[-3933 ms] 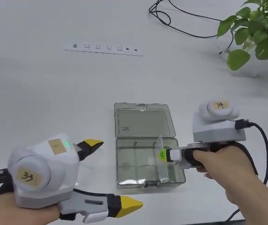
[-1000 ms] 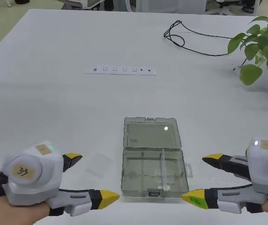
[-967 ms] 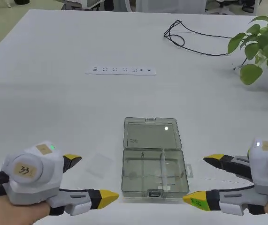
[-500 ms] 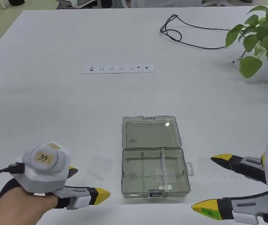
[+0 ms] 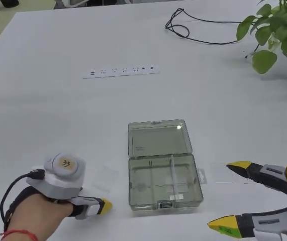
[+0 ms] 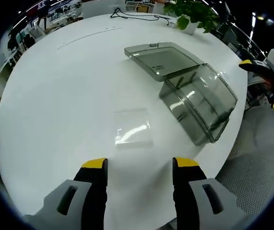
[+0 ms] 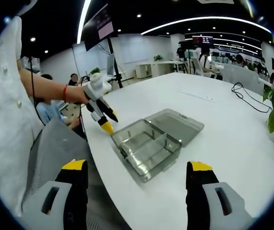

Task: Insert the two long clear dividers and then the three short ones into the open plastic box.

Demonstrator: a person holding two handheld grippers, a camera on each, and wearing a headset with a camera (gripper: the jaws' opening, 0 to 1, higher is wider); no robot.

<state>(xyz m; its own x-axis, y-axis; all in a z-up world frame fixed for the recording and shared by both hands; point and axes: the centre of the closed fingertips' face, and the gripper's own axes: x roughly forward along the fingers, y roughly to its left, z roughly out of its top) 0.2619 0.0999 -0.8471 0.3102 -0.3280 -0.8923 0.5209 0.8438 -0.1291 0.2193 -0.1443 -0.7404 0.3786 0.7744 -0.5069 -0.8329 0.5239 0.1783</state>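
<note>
With jaws apart and empty, the left gripper [image 6: 140, 163] hovers just short of a short clear divider [image 6: 133, 127] lying flat on the table [image 5: 58, 115] beside the open plastic box [image 5: 131, 186], whose tray holds one upright divider [image 5: 173, 173], while the right gripper [image 5: 228, 195], also spread and empty, hangs beyond the box's other side.

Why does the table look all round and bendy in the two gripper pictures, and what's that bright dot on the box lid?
Left gripper view: the fisheye lens bends the table into a dome; glare streaks the clear divider. Right gripper view: same bending, ceiling lights curve into arcs. Head view: no bending; the dot on the box lid is probably a reflected lamp.
</note>
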